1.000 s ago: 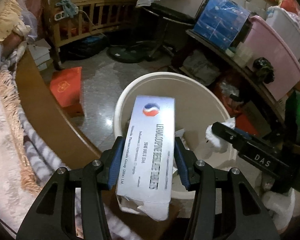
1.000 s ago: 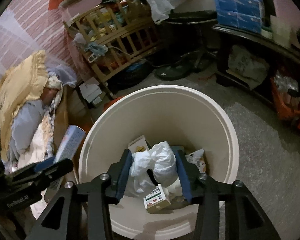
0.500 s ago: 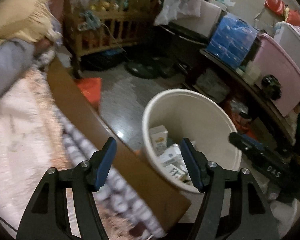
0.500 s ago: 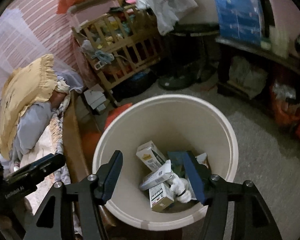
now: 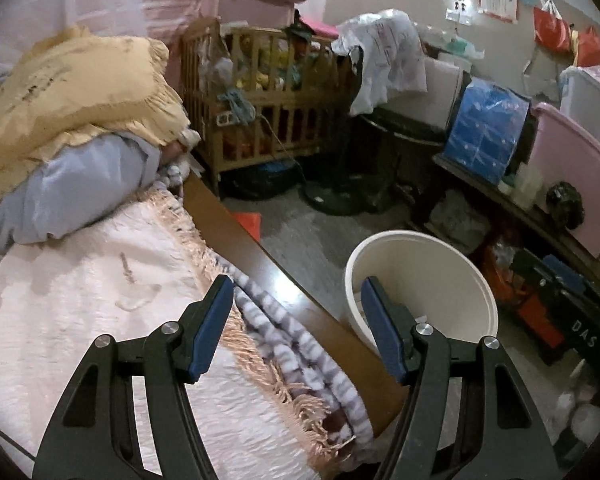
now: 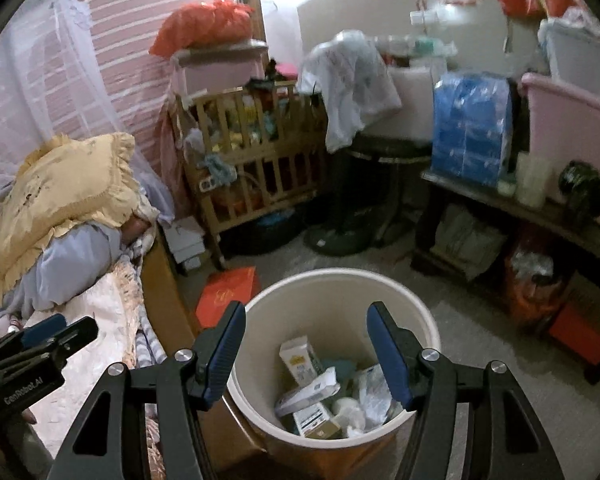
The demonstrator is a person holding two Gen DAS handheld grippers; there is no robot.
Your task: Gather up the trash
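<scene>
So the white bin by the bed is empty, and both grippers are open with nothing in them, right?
Not quite. The bin isn't empty: the right wrist view shows cartons and crumpled paper inside. The rest holds: it stands by the bed, and the left gripper and right gripper are open, holding nothing.

Cluttered home bedroom: bed with fringed blanket and yellow pillow, mosquito net, wooden baby crib full of toys, pink storage bins, shelf.
</scene>
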